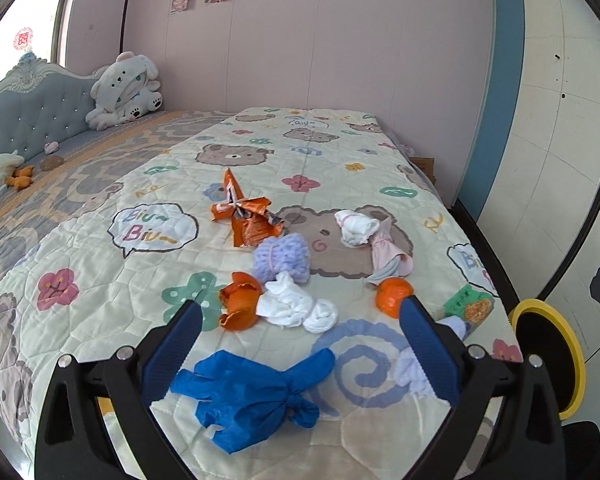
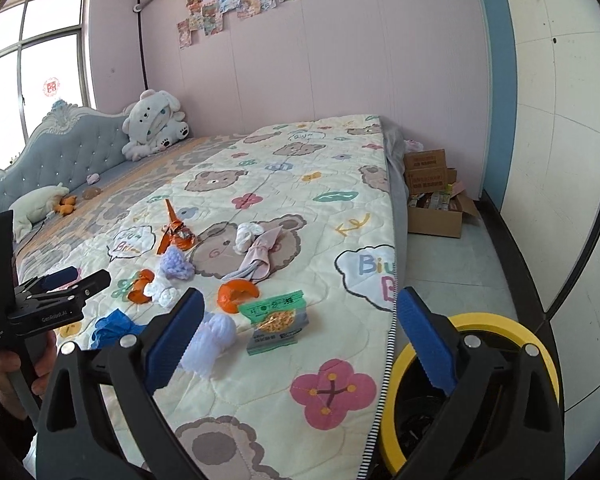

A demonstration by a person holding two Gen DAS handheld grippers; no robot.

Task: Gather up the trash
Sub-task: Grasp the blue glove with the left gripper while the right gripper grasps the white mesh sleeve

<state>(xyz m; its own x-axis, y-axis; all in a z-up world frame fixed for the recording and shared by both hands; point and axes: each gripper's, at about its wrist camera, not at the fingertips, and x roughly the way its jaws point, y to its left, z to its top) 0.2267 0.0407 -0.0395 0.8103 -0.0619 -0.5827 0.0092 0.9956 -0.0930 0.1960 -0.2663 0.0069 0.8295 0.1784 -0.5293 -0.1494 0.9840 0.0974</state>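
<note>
Trash lies on the bear-print quilt (image 1: 148, 312): a blue glove (image 1: 252, 396), two orange peels (image 1: 240, 304) (image 1: 394, 298), a torn orange wrapper (image 1: 248, 220) and a green snack packet (image 1: 468, 306). My left gripper (image 1: 300, 308) is open above the blue glove, which lies just below and between its blue pads. My right gripper (image 2: 300, 300) is open too, near the bed's right edge, with the green packet (image 2: 276, 320) and a peel (image 2: 236, 294) ahead of it. A yellow-rimmed bin (image 2: 472, 380) stands on the floor under its right finger. The left gripper (image 2: 80, 278) shows at the far left, held by a hand.
Rolled socks, white (image 1: 296, 308) and purple (image 1: 282, 258), and a pink cloth (image 1: 388, 252) lie among the trash. A plush toy (image 1: 124, 88) leans on the grey headboard (image 1: 32, 116). Cardboard boxes (image 2: 432, 200) stand on the floor past the bed, with a white wall panel (image 2: 560, 160) at right.
</note>
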